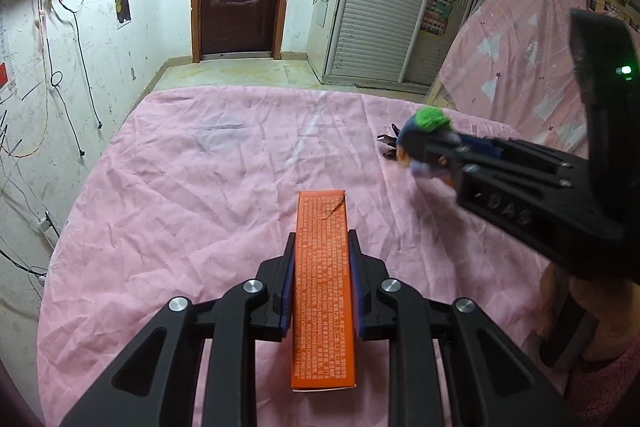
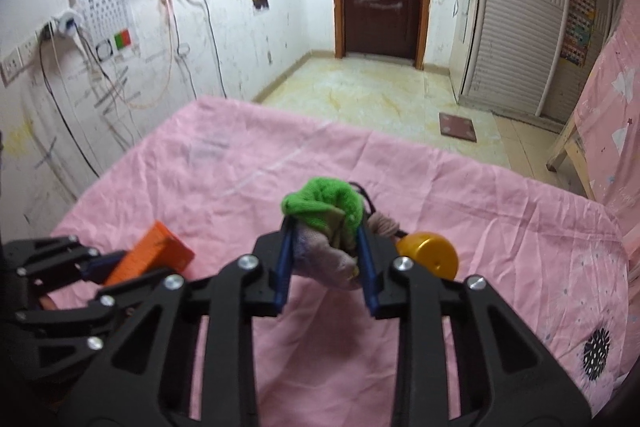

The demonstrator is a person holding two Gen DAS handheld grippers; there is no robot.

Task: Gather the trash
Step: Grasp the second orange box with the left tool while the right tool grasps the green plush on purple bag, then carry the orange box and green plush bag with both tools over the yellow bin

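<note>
My left gripper is shut on a long orange box printed with small white text, held above the pink sheet. The same orange box shows at the lower left of the right wrist view, in the left gripper. My right gripper is shut on a bunched green and pale lilac cloth. In the left wrist view that cloth sticks out of the right gripper at the right. A yellow round cap lies on the sheet just right of the cloth.
A small dark object lies on the sheet beyond the cloth. The pink sheet's far edge drops to a tiled floor. A wardrobe and a pink-draped wooden frame stand at the right, a cabled wall at the left.
</note>
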